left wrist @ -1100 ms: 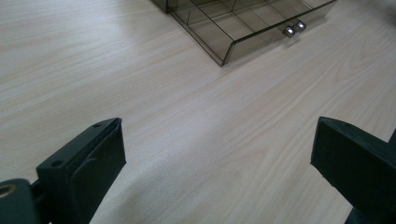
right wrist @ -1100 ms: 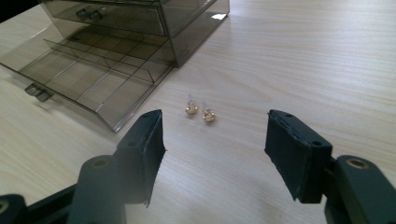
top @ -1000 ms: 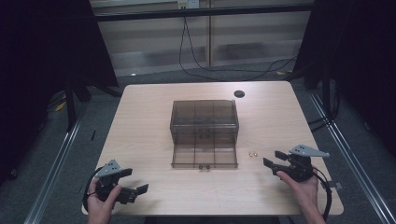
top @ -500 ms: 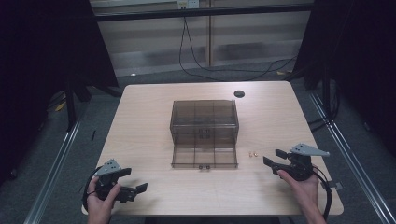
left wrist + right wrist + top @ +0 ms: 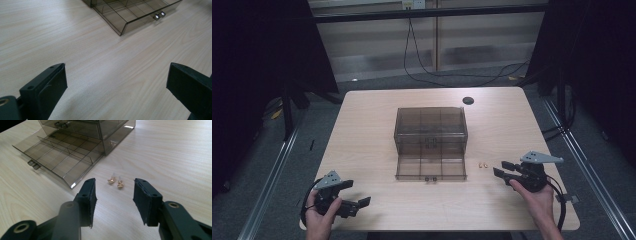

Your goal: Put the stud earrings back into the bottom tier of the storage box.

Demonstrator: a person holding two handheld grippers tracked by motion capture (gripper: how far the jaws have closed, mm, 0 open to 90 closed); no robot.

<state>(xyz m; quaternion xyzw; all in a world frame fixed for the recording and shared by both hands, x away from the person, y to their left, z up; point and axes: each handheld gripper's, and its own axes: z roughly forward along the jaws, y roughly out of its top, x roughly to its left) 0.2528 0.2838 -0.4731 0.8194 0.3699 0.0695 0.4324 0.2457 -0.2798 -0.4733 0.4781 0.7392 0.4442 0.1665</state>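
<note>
Two gold earrings [image 5: 116, 182] lie on the worktop [image 5: 175, 157] just beside the open bottom drawer [image 5: 60, 157] of the smoky plastic organizer [image 5: 430, 127]. My right hand-held gripper [image 5: 114, 195] has just been narrowing, jaws apart and lined up short of them, nothing between yet. My left hand-held gripper [image 5: 115, 87] waits wide open, well clear, empty.

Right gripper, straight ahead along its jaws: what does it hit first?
Most likely the two small gold earrings on the table, just ahead of the right gripper, whose open jaws have just been closing. Depth is approximate.
</note>
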